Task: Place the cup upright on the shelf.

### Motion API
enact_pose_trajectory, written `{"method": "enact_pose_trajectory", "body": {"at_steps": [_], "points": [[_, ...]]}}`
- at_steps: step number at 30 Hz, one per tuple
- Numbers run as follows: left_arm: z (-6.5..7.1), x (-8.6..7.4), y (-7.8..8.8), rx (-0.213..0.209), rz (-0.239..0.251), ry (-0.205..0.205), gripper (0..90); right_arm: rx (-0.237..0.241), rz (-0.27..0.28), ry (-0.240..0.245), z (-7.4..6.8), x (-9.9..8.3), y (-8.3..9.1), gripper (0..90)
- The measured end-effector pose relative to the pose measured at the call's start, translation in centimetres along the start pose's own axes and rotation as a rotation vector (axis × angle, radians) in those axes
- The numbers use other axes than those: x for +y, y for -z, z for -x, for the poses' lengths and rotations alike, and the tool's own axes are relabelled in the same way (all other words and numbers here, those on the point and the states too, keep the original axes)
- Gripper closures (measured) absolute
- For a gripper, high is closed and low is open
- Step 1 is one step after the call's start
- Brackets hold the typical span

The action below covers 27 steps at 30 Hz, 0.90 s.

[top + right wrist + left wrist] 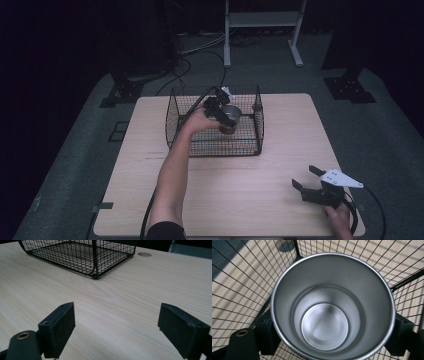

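A steel cup (231, 115) hangs inside a black wire basket (215, 151) at the table's far middle. My left gripper (225, 116) is shut on it, reaching in over the basket's near left side. In the left gripper view I look straight down into the empty cup (332, 305), with one black jaw pressed on each side of its wall and the basket's mesh (237, 290) around it. My right gripper (304, 176) rests at the table's near right corner, open. In its own view the gripper (116, 322) has bare wood between its wide-apart jaws.
The light wooden table (225, 200) is bare between the basket and my right gripper. From the right gripper view the basket (80, 255) stands ahead to the left, with a round hole (144, 254) in the tabletop behind it. A white frame (262, 30) stands on the floor beyond.
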<state>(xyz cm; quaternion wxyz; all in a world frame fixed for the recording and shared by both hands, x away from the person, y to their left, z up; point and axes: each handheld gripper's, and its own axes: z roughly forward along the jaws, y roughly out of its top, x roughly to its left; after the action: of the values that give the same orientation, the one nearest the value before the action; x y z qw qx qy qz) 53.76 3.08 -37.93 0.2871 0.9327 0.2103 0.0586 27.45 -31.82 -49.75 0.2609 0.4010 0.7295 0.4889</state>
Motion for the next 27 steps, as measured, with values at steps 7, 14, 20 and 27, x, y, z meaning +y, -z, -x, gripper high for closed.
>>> {"method": "enact_pose_trajectory", "body": {"at_steps": [7, 14, 20, 27], "points": [[-0.6, -0.3, -0.7, -0.004, -0.016, 0.017, 17.9, 0.003, 0.003, -0.005, 0.1, 0.0, 0.0, 13.6], [-0.7, -0.5, -1.6, -0.004, -0.035, 0.023, 17.9, 0.002, 0.002, 0.0, 0.0, 0.0, 0.0, 13.6], [-0.7, -0.7, -2.6, -0.017, -0.068, 0.023, 17.8, 0.002, 0.002, -0.001, 0.0, 0.0, 0.0, 13.6], [-0.6, -0.7, -3.1, -0.028, -0.084, 0.018, 17.8, 0.003, 0.003, 0.003, 0.0, 0.0, 0.0, 13.6]]}}
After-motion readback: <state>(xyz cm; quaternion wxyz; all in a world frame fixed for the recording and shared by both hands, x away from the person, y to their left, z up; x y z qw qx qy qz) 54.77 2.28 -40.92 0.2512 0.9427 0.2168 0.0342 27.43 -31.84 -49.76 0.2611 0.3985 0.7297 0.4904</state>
